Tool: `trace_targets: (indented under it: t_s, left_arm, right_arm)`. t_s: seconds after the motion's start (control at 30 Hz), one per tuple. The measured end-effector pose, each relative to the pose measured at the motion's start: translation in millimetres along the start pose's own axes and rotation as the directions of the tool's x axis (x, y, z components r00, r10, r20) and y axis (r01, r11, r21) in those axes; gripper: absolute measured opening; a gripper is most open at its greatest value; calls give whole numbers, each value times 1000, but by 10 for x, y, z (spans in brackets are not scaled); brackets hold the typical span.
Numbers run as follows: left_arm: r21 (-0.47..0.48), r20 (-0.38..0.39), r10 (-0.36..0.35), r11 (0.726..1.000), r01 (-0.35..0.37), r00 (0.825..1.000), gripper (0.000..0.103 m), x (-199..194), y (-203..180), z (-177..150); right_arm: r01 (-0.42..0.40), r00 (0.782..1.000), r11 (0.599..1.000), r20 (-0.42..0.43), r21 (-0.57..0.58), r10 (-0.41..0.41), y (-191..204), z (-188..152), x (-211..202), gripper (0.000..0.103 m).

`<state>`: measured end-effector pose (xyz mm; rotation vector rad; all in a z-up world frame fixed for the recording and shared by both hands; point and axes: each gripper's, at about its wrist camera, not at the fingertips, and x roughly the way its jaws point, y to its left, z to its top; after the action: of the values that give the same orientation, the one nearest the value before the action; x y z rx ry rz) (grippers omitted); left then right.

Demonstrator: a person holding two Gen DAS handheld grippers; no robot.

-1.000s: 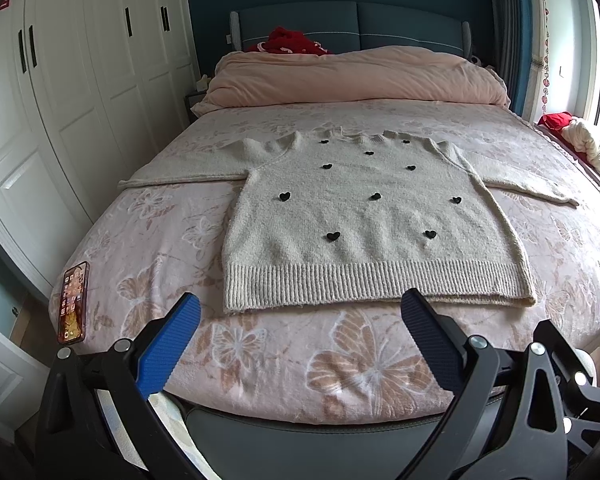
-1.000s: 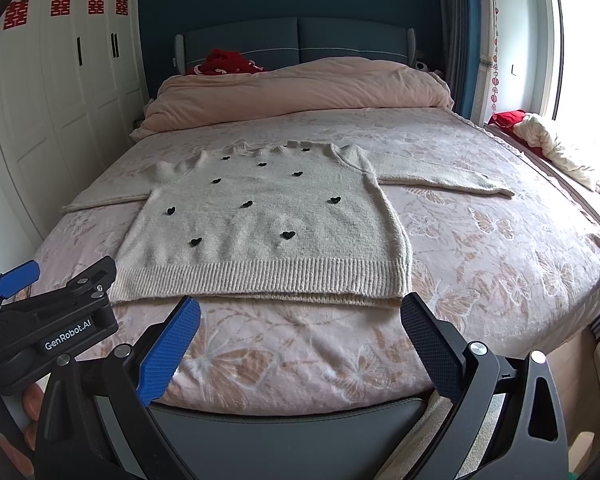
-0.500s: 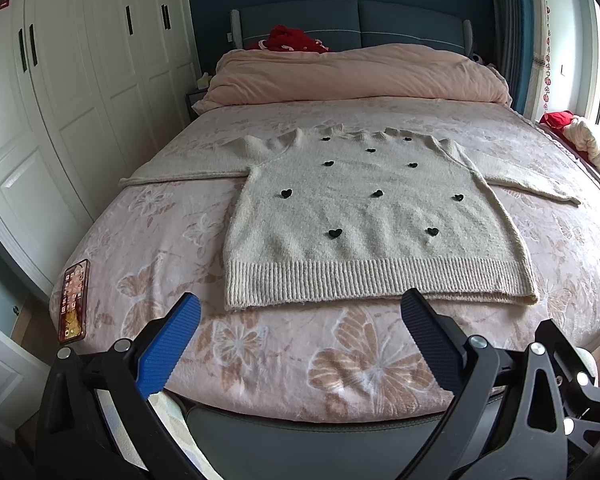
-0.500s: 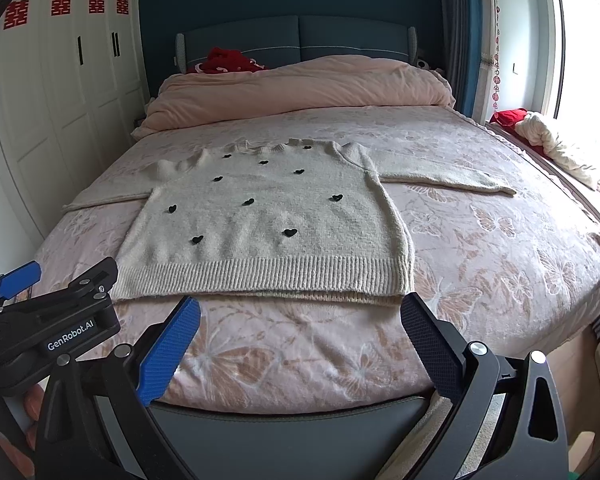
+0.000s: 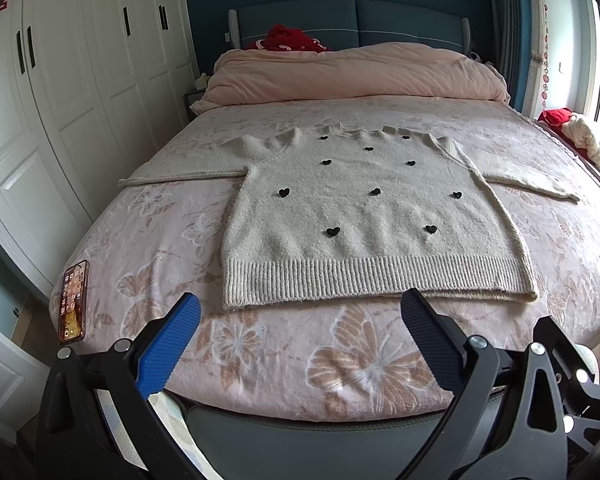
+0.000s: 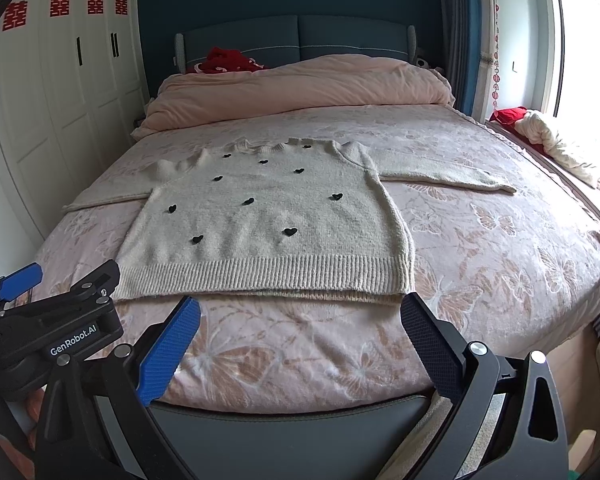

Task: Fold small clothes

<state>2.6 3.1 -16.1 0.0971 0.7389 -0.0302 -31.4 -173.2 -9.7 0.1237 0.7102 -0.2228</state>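
Holding both tools at the foot of the bed (image 5: 260, 380), I see the left hand-held gripper (image 5: 300, 340) w/ jaws spread wide, nothing between them, one blue pad and one black pad framing the bedspread. Same for the right hand-held gripper (image 6: 300, 340): jaws wide apart, empty, hovering over the bed's near edge. In the right wrist view the left tool's body sits at lower left, just beside mine.

Past the fingertips lies the sweater (image 5: 364, 216), cream knit w/ small black hearts, spread flat and face up on the pink butterfly bedspread, ribbed hem nearest me, neck toward the headboard. Both sleeves stretch out sideways, approx. straight. Hem is near the pad tips but apart from them in both views.

At the bed's left edge, well apart from the sweater, a phone (image 5: 74, 300) rests screen up. Farther back, a pink duvet (image 5: 352, 76) is bunched across the head of the bed, w/ a red cloth (image 5: 288, 38) behind it against the blue headboard (image 5: 400, 20). White wardrobe doors (image 5: 80, 80) run along the left wall.
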Motion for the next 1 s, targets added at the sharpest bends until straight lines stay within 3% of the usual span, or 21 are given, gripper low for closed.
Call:
trace_targets:
  t_s: [0.73,0.87,0.93,1.0]
  left_arm:
    - [11,-36,1,1000,-1,999,98,137,-20,-76]
    - [-46,-68,-83,996,80,994,98,267,32,-38]
    - [-90,-84,-154,985,147,984,98,362,83,-3]
    - [-120,-92,-182,978,171,979,98,483,128,42]
  right_arm:
    - [3,1000,1000,-27,4,-3,-13,-111,137,98]
    - [-15,998,999,-56,41,17,-243,-13,341,98]
    - [-13,998,997,-62,79,18,-512,80,526,98]
    - [28,998,994,-66,108,-21,-853,233,766,98]
